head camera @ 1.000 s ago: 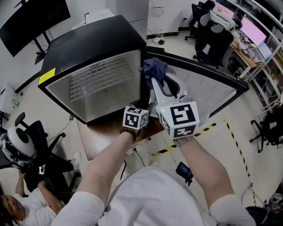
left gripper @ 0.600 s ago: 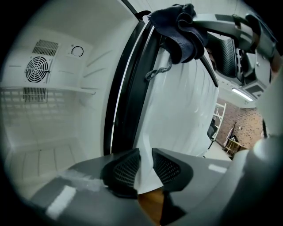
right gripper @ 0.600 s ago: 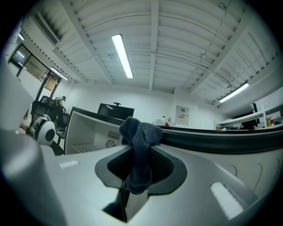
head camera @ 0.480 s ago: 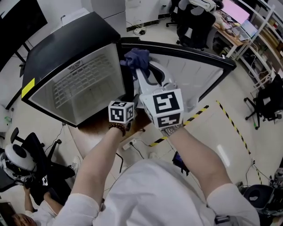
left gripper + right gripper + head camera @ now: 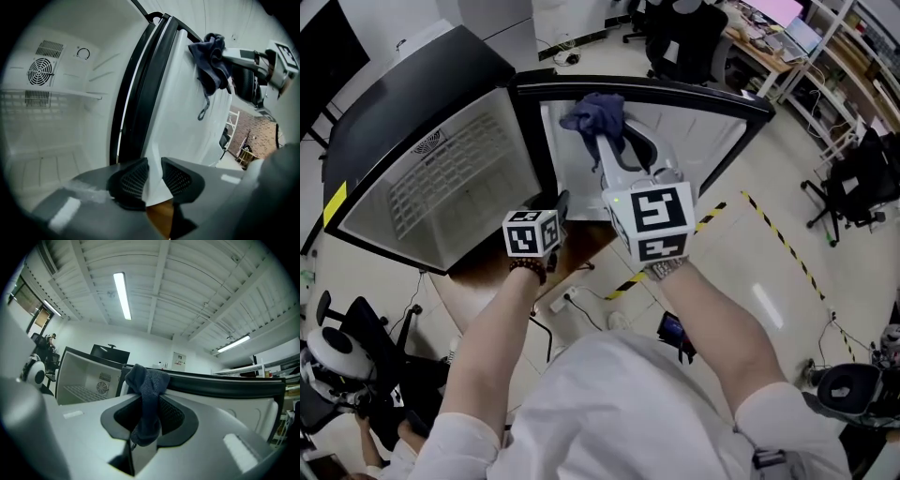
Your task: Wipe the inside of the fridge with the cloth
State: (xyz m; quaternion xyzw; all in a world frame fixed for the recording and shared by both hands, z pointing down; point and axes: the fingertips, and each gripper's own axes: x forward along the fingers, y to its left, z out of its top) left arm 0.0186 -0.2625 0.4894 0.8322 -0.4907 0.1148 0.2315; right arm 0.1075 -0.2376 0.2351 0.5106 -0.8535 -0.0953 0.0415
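Holding the fridge door (image 5: 708, 141) by its lower edge, the left gripper (image 5: 153, 176) had just been closing its jaws. The white door edge sat between them and both pads looked pressed on it, a part-closed grip on a thin panel. The right gripper (image 5: 149, 420) was clamped narrow on the dark blue cloth (image 5: 147, 376), which bunched above the jaws and hung a short tail below them.

In the head view the cloth was up at the inner face of the door, near the hinge side. In the left gripper view it lay against or just off that white liner — contact could not be settled.

Progress, as judged: the fridge (image 5: 412, 89) stood open, with the cloth in hand and at the door liner, so access and pick-up were done. Wiping looked at most just begun, and on the door rather than the cabinet. The cabinet interior (image 5: 56, 140), with its wire shelf (image 5: 51, 96) and rear fan grille (image 5: 40, 71), was well apart from the cloth. No dirt or streaks were visible to track what had been wiped.

Left to do: door liner, then the walls, shelf and floor of the cabinet.
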